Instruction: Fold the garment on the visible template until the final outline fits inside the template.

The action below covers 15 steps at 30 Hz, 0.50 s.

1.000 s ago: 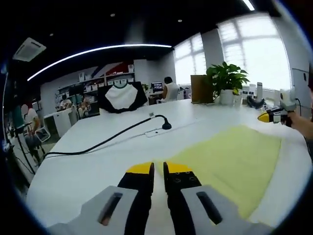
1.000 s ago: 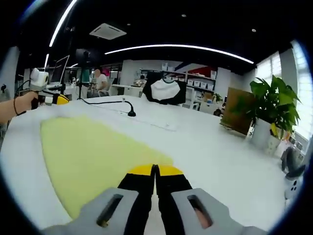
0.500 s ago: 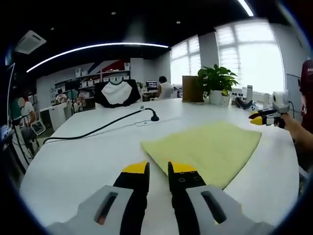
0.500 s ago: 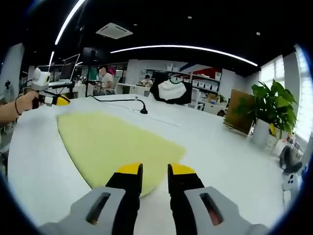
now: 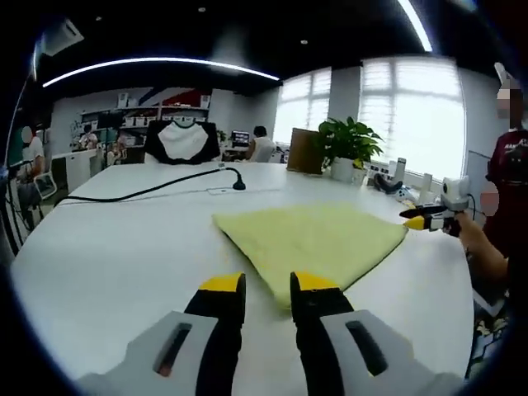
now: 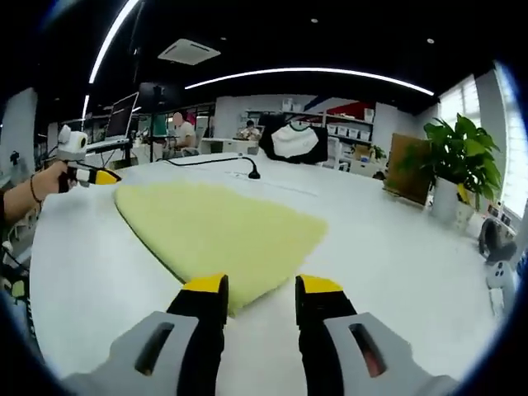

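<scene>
Potted plant [image 5: 347,143] on white table [image 5: 107,239] w/ black cable [image 5: 140,191]; ppl at background desks.

Your left gripper [image 5: 268,285]: yellow-tipped black jaws parted, nothing between them, raised over the near edge of the white round table [image 5: 99,247]. Pale yellow folded cloth garment [image 5: 309,241]: flat on the table, just ahead of the jaws. Your right gripper [image 5: 421,221]: at the garment's far right corner. Black cable [image 5: 140,191]: toward the far edge. Green potted plant [image 5: 342,147]: at the far edge.
</scene>
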Motion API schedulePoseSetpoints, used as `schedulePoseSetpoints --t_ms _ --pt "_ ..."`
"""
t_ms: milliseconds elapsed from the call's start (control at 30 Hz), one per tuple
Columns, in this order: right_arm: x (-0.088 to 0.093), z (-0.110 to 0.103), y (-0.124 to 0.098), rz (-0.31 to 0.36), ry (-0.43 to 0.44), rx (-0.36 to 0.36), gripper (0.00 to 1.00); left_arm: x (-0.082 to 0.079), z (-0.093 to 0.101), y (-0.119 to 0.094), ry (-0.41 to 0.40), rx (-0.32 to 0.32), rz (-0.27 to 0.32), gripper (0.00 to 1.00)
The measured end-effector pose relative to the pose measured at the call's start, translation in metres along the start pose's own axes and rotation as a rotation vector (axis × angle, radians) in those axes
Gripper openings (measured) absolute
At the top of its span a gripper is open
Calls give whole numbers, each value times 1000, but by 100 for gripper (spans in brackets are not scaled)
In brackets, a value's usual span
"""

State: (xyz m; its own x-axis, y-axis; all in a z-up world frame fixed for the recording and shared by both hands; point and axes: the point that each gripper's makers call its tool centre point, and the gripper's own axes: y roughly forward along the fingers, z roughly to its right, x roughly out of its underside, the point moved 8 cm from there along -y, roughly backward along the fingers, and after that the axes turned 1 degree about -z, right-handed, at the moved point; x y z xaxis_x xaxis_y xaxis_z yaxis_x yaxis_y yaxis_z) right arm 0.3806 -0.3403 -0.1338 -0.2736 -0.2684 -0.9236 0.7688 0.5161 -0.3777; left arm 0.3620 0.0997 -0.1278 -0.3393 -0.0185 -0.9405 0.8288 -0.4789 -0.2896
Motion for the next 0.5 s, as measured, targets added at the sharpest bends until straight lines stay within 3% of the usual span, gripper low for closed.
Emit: schedulePoseSetpoints --t_ms 167,267,500 --pt "5 -7 0 -32 43 -47 27 4 1 4 -10 6 -24 21" --pt "6 -13 2 -31 90 -96 24 6 6 8 -36 48 -49 20" --pt "3 -16 13 -55 132 -114 20 11 4 18 -53 58 -90 15"
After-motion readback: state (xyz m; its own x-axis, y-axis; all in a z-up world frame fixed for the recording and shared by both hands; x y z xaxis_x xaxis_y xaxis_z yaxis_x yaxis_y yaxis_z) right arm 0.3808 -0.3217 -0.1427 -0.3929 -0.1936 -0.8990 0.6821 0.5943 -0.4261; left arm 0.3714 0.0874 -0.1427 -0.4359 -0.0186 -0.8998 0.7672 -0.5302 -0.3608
